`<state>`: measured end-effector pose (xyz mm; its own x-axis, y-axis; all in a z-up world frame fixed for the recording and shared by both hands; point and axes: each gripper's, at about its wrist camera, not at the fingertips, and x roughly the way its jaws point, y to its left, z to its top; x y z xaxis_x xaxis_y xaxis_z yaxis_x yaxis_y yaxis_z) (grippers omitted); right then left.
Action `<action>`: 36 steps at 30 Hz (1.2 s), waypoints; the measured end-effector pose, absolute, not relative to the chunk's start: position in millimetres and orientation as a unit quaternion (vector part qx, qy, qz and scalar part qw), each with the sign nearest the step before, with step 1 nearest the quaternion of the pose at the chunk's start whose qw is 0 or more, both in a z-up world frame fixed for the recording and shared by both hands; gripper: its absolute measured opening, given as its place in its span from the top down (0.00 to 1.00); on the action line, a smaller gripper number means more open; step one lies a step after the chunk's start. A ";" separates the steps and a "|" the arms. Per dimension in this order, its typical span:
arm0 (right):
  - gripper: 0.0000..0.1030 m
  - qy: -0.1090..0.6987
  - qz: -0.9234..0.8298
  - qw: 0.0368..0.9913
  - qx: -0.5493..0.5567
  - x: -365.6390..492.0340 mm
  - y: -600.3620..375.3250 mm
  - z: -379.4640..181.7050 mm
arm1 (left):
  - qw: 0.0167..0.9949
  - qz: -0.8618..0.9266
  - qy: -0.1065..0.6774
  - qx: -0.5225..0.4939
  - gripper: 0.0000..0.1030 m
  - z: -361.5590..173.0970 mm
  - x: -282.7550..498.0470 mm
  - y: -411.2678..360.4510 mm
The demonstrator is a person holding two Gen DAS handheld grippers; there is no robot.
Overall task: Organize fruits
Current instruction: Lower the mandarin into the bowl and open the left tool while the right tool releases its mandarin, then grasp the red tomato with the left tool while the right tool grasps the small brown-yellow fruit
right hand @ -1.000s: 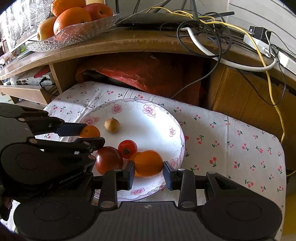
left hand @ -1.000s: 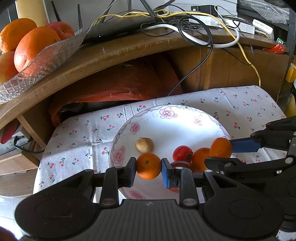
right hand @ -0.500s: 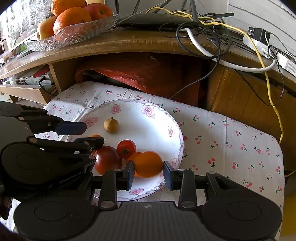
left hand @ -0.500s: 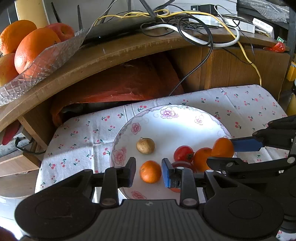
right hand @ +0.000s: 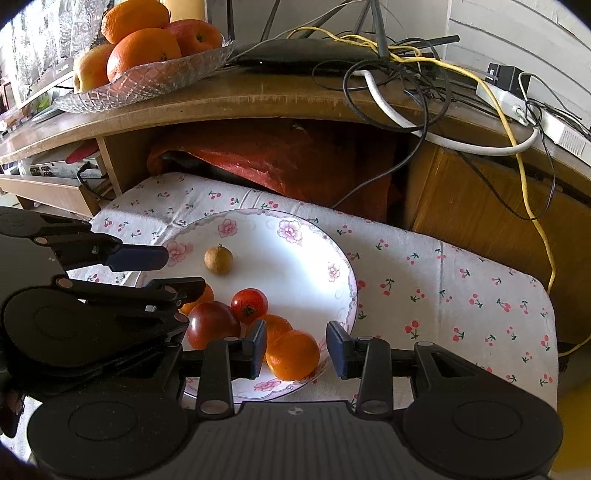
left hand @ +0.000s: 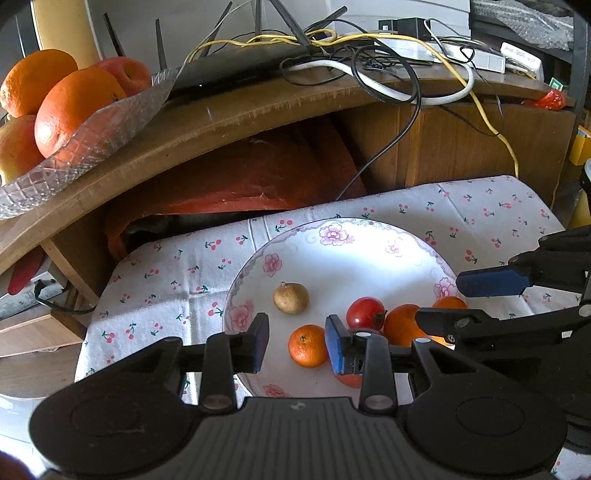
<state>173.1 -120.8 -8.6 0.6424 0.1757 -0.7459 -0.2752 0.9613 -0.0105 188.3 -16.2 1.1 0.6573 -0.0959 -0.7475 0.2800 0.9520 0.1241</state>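
the left gripper (left hand: 297, 345) is seen with its jaws parted wide; a small mandarin (left hand: 308, 346) sits between them on the plate, close against the blue right pad, with a clear gap to the other pad, so nothing is gripped. whether that pad actually touches the fruit cannot be told. the right gripper (right hand: 296, 349) is likewise held wide, and an orange mandarin (right hand: 293, 355) lies between its fingers near the plate's front rim, apart from both pads. a second orange fruit (right hand: 276, 325) is partly hidden just behind it.

all of this fruit is carried on a white floral plate (right hand: 295, 258), which rests on a cherry-print cloth (right hand: 443, 288). next back, a large dark red tomato (right hand: 212, 325) and a smaller bright red tomato (right hand: 249, 305) are found side by side, just beside the orange fruits. farther toward the middle of the plate a small brown round fruit (right hand: 218, 260) lies on its own, well apart from the rest.

behind the cloth, a red sheet (right hand: 280, 162) is tucked under a curved wooden shelf (right hand: 295, 96). on the shelf a cut-glass dish (right hand: 155, 79) is loaded with large oranges (right hand: 142, 48) and a red apple (right hand: 194, 35), and a tangle of cables (right hand: 399, 81) is spread at the far right.
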 end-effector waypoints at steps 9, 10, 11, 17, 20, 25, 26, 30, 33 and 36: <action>0.67 0.401 0.125 0.906 -0.060 166.5 -118.8 -4.1 | 0.906 -0.109 0.393 0.118 0.59 7.7 181.3 -12.6; 0.67 0.400 0.125 0.906 -0.060 165.2 -118.2 -3.1 | 0.906 -0.109 0.392 0.117 0.59 8.7 180.4 -12.1; 0.67 0.400 0.125 0.906 -0.061 164.2 -117.4 -2.2 | 0.906 -0.109 0.392 0.117 0.59 9.7 179.4 -11.5; 0.67 0.395 0.126 0.907 -0.071 153.9 -111.9 3.5 | 0.906 -0.118 0.386 0.123 0.59 15.4 166.2 -6.8; 0.67 0.398 0.130 0.905 -0.072 147.6 -109.3 4.1 | 0.905 -0.123 0.387 0.127 0.59 16.6 159.3 -3.7; 0.67 0.401 0.144 0.901 -0.079 132.4 -107.4 3.1 | 0.899 -0.142 0.390 0.137 0.57 17.6 142.3 6.2; 0.67 0.403 0.146 0.900 -0.079 129.9 -107.7 2.4 | 0.897 -0.148 0.393 0.139 0.56 16.6 138.7 8.2; 0.67 0.410 0.154 0.895 -0.083 121.2 -107.5 -0.6 | 0.888 -0.164 0.401 0.155 0.56 12.0 125.2 12.4; 0.67 0.415 0.169 0.890 -0.082 113.7 -107.7 -2.9 | 0.882 -0.178 0.405 0.163 0.56 7.5 118.6 16.4; 0.67 0.418 0.196 0.883 -0.087 106.9 -106.8 -7.5 | 0.875 -0.190 0.411 0.172 0.56 0.7 111.1 23.2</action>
